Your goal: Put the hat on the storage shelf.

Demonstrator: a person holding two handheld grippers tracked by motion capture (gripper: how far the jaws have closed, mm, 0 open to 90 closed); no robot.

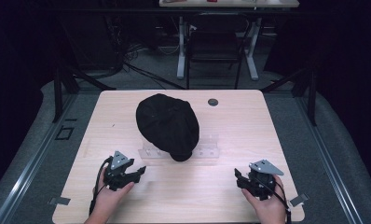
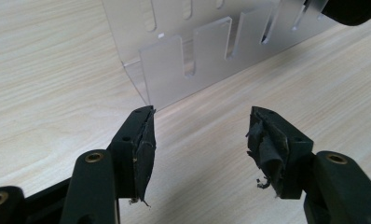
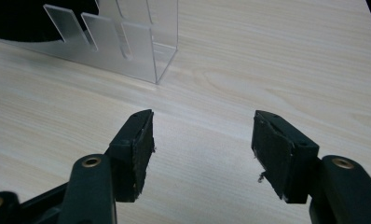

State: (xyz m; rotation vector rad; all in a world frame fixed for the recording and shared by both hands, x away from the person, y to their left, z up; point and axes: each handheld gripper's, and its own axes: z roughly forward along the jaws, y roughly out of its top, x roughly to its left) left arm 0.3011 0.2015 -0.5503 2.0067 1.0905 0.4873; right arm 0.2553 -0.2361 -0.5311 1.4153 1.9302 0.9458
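Pale wood grain runs under everything, and nearest the person's edge of the surface [image 1: 267,116] both tools rest low: the left gripper [image 1: 138,172] toward the near left corner, the right gripper [image 1: 238,178] toward the near right, each held in a hand with a cable trailing back. In the two gripper views the jaws of both stand wide apart with nothing between them, their worn black pads [image 2: 145,149] showing frayed edges. Just beyond them, about midway across the surface, stands a clear acrylic rack [image 1: 207,151] with slotted uprights, its nearest corner sitting just ahead of the left gripper's jaws [image 2: 165,74] and farther off, up and to the left, in the right gripper view [image 3: 141,46]. A black cap [image 1: 167,123] is draped over the rack, covering its middle and spreading toward the far edge; a small dark round fitting [image 1: 213,101] lies farther back still. As I read it, the work is at its approach stage, with neither gripper yet touching cap or rack. The next move seems to call for one gripper to travel forward to the cap's lower rim by the rack and close on the fabric, perhaps with the other steadying the light rack so it does not slide or tip.
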